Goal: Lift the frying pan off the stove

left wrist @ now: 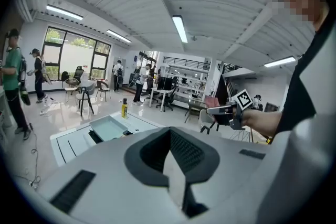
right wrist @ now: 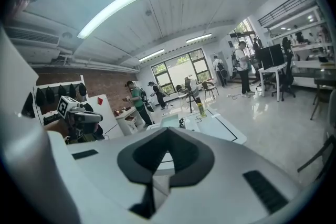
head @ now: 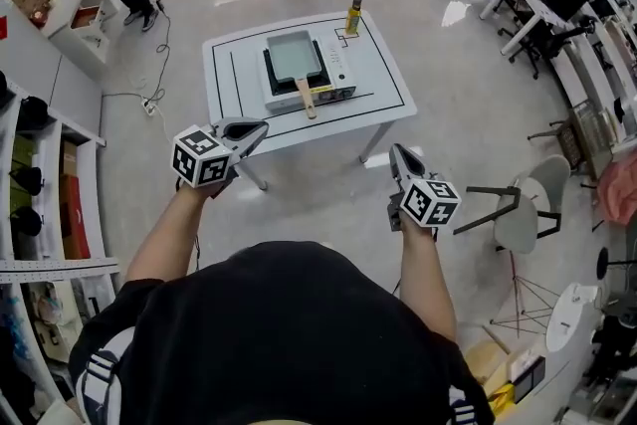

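Open-plan lab: monitor desks (head: 528, 10), shelving (head: 60, 266), office chairs (head: 528, 214).

Pale teal frying pan (head: 293, 55), yellow bottle (head: 353, 15), white table (head: 383, 80) with black lines.

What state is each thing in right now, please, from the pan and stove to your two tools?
frying pan: resting on the stove, not lifted, wooden handle pointing toward the person.
stove: sitting on the white table, pan on top.
bottle: upright near the table's far edge.
left tool: shut, empty, in the air short of the table.
right tool: shut, empty, also short of the table.
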The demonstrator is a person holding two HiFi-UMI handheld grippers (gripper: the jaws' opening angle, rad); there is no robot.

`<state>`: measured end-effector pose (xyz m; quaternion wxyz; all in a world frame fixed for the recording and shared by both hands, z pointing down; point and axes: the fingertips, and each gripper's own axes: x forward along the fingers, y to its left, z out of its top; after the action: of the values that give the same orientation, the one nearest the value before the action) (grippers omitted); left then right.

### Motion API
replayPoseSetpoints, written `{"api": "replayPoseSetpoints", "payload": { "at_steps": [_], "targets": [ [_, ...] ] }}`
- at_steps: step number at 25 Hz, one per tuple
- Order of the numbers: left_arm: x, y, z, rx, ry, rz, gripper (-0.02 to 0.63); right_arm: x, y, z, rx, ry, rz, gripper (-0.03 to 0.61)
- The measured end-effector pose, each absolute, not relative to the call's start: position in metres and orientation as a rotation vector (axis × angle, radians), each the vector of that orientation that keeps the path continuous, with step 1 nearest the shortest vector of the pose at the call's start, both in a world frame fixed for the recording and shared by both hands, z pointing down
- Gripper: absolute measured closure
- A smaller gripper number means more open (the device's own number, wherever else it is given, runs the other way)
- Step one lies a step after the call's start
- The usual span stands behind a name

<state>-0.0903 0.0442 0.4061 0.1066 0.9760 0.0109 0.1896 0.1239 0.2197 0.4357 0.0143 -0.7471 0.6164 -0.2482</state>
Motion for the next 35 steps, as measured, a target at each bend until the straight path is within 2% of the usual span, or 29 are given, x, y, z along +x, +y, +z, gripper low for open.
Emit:
{"api": "replayPoseSetpoints", "payload": {
  "at_steps": [16, 35],
  "targets": [
    [-0.054, 0.06, 0.392, 2.881, -0.117, 0.497, 0.606, 0.179, 0.222, 0.423, -2.276, 2.033, -0.73, 0.574],
    [-0.056, 0.024, 0.416, 2.812, -0.167, 0.493, 0.606, 0.17, 0.161, 0.452, -2.212, 2.143, -0.81, 0.574]
  ]
}}
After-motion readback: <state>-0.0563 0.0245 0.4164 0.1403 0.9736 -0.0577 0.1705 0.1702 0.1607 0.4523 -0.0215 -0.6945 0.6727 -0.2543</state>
